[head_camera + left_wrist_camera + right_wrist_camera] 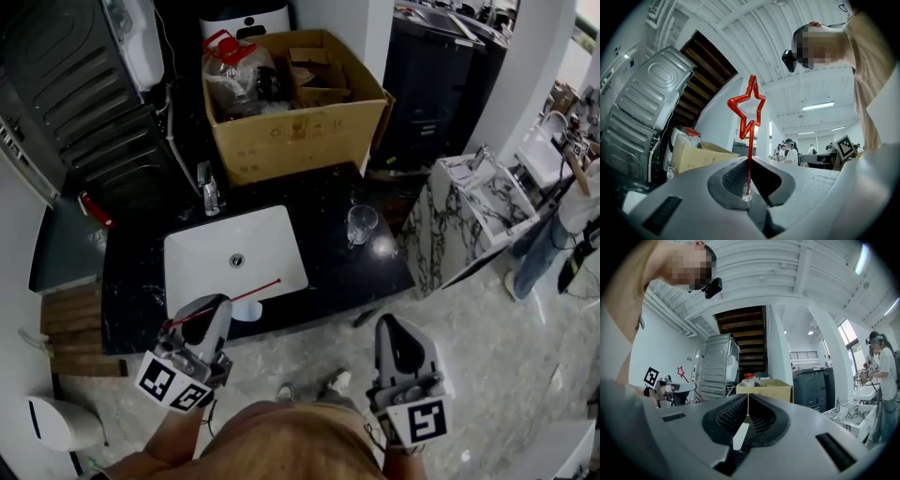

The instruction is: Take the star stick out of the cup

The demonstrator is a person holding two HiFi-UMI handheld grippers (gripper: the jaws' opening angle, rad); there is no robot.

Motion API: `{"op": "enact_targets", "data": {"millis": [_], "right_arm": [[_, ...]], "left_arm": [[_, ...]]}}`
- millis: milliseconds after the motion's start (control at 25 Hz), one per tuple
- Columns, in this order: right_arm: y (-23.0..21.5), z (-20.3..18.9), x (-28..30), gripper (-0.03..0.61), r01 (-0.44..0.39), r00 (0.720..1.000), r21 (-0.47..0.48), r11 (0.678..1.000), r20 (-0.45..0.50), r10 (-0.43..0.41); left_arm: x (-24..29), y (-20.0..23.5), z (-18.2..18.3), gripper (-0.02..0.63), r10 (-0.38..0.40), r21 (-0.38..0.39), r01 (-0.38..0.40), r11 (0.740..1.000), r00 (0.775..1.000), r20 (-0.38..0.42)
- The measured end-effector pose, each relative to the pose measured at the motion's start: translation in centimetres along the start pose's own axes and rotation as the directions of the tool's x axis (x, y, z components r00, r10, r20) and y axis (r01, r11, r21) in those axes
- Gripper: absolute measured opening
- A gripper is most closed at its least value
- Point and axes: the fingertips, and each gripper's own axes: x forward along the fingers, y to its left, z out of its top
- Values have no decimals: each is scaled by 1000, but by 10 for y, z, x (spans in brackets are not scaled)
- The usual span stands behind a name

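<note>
**Star stick pinched in the left jaws, well clear of the cup**

A black countertop point(328, 277) is seen ahead of both pairs of jaws in the head view. A cardboard box point(291, 141) is set at its far edge, far beyond the jaw tips, with a clear bag packed into its left part. A white sink point(202, 272) is sunk into the countertop directly ahead of the left jaws and just past their tips.

The left gripper point(216, 305) is held near the countertop's front edge. Its jaws are pressed together on the lower end of the star stick point(750, 154), which is pinched between the pads close to their base. The right gripper point(398, 326) is held off the countertop's front edge, to the right of the left jaws and well apart from them. In the right gripper view its jaws point(747, 404) are closed against each other, and nothing is held between them.

A clear glass cup point(362, 223) stands upright on the countertop, well ahead of the right jaws and slightly to their left.

The red star stick rises out of the left jaws, its outlined star carried well beyond the tips. It is entirely outside the cup and well apart from it, off to the cup's left and over the sink's near edge.
</note>
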Motion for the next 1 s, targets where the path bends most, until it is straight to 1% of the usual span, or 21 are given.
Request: {"op": "enact_targets", "data": {"millis": [360,600,1000], "right_arm": [[1,1,-2,3,32,999,-11,999,-4,-32],[7,-1,-5,3,46,999,-10,999,-15,-46],[28,-6,-15,3,86,996,-11,996,-20,-86]], "left_arm": [[-24,2,7,12,-17,-17,17,1000,1000,10],[-34,-2,9,12,-48,12,48,999,999,5],[-45,3,5,12,-104,-13,104,995,995,-2]]}}
